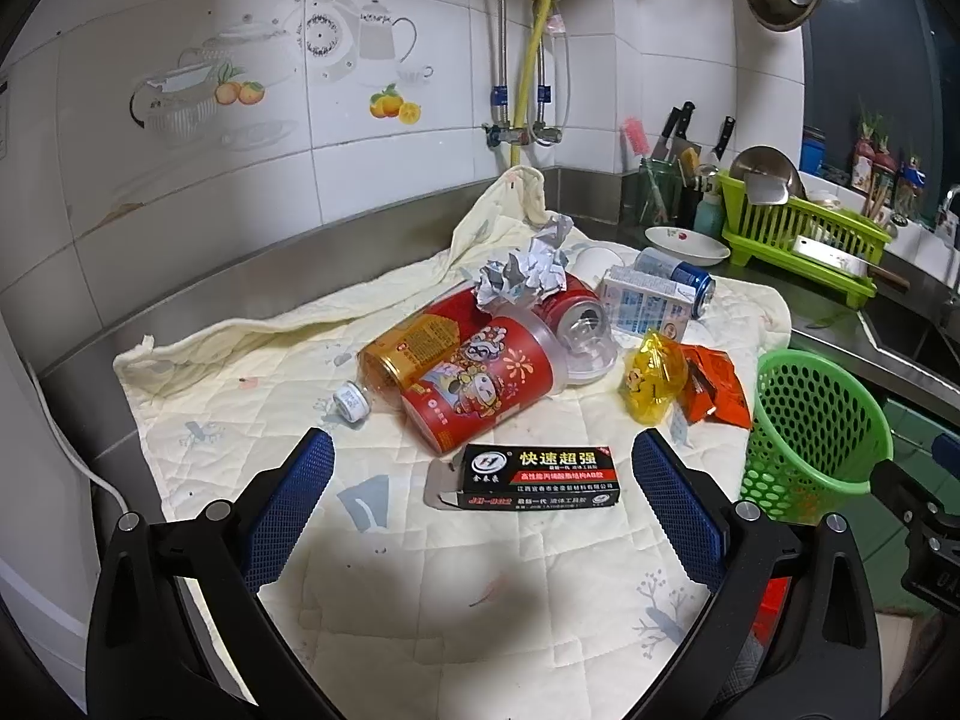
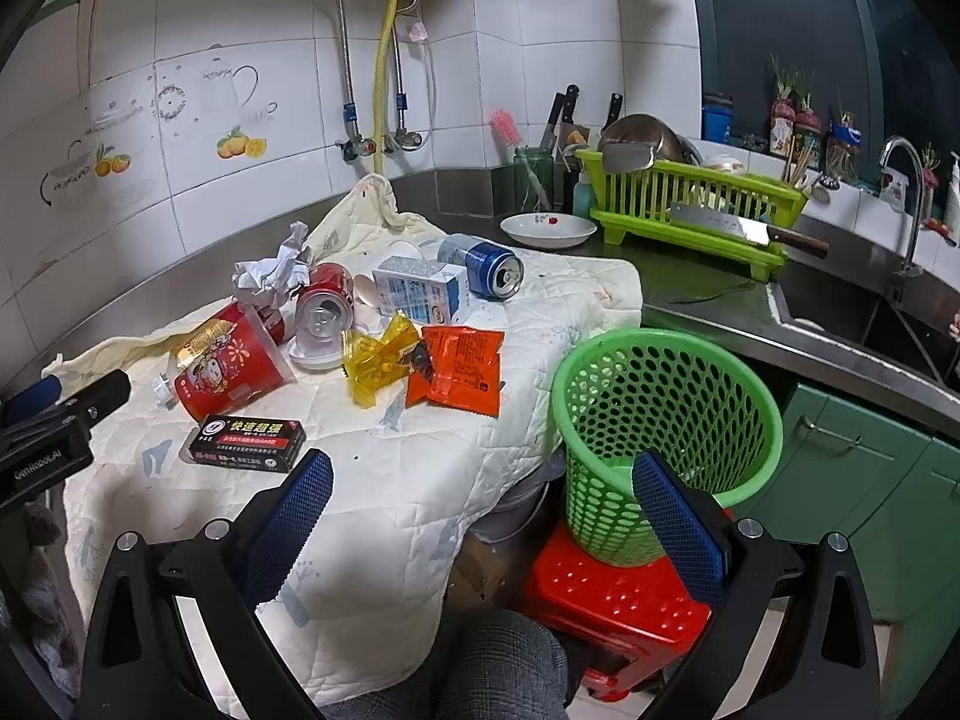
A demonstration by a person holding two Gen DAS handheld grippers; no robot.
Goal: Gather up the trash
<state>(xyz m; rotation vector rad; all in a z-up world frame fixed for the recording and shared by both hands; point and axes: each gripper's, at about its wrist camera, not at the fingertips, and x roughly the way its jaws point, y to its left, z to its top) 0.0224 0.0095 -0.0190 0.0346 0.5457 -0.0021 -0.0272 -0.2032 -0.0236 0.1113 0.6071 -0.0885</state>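
Observation:
Trash lies on a quilted cloth: a black glue box, a red paper cup, crumpled paper, a red can, a blue can, a milk carton, a yellow wrapper and an orange packet. A green mesh basket stands on a red stool right of the cloth. My left gripper hangs open just before the glue box. My right gripper is open over the cloth's edge beside the basket.
A green dish rack with a cleaver, a white plate, knives and a sink line the steel counter behind. Green cabinets are at right. A person's knee shows at the bottom of the right wrist view.

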